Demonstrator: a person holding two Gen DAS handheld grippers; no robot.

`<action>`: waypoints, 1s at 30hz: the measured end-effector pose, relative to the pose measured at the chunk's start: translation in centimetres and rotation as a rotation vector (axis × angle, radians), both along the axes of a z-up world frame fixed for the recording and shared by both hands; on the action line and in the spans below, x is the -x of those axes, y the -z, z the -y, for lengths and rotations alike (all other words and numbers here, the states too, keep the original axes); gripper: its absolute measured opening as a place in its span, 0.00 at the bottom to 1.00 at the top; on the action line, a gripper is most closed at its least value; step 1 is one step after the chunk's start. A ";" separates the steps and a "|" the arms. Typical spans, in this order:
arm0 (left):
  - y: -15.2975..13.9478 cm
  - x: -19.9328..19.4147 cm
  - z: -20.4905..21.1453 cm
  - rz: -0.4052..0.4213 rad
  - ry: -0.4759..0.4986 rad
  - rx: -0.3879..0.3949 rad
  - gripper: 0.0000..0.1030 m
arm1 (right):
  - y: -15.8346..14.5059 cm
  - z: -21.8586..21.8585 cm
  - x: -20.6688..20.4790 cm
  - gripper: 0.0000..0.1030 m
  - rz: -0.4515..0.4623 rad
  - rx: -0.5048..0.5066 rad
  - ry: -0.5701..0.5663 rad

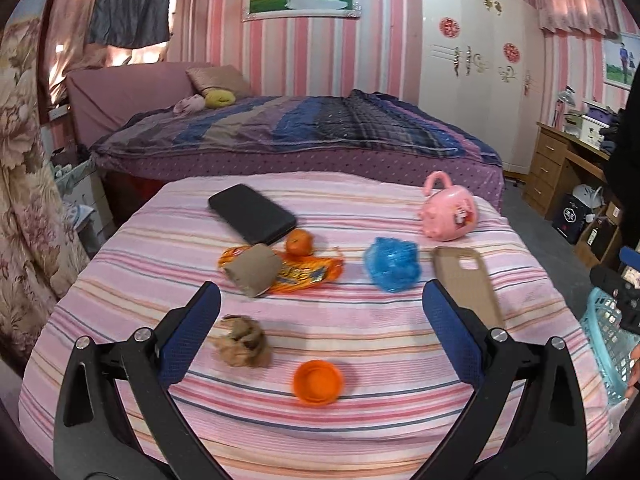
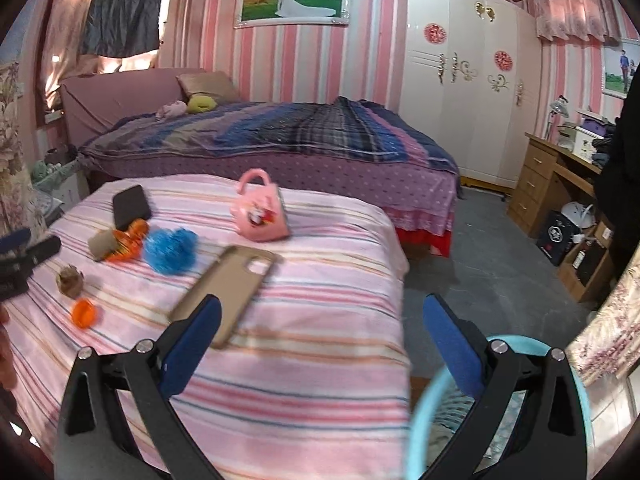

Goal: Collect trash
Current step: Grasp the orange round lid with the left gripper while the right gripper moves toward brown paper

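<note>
Trash lies on the pink striped table cover (image 1: 360, 412): an orange bottle cap (image 1: 318, 382), a crumpled brown paper ball (image 1: 242, 342), a cardboard tube (image 1: 254, 270) on an orange wrapper (image 1: 308, 274), and a crumpled blue plastic piece (image 1: 392, 264). My left gripper (image 1: 320, 312) is open and empty, hovering just above the cap and paper ball. My right gripper (image 2: 320, 324) is open and empty, over the table's right edge above a light blue basket (image 2: 424, 416). The cap (image 2: 84, 312), paper ball (image 2: 70, 280) and blue plastic (image 2: 170, 250) also show in the right wrist view.
A black phone (image 1: 252, 214), a small orange fruit (image 1: 299, 242), a pink toy bag (image 1: 448, 210) and a tan phone case (image 1: 468, 284) also lie on the cover. The basket (image 1: 608, 336) stands at the table's right. A bed (image 1: 300, 136) is behind, a wooden desk (image 1: 560, 168) at right.
</note>
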State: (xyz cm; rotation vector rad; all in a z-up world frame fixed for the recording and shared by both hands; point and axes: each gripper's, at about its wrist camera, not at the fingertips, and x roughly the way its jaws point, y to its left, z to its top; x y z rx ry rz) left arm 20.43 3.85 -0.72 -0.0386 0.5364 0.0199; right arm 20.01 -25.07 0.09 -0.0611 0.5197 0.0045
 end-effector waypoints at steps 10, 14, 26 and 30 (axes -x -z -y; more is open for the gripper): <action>1.4 -0.5 -3.1 -0.042 -0.056 0.026 0.95 | 0.9 -3.6 -2.9 0.95 0.004 -0.045 -0.033; 2.3 -0.9 -3.6 -0.067 -0.071 -0.005 0.95 | 2.4 -4.1 -3.7 0.95 -0.046 -0.054 -0.046; 4.9 -2.4 -4.4 -0.179 -0.058 0.011 0.95 | 4.3 -4.3 -4.6 0.95 -0.084 0.025 -0.013; 6.0 -2.7 -4.0 -0.219 -0.031 -0.024 0.95 | 4.6 -3.7 -4.7 0.95 -0.091 0.031 0.007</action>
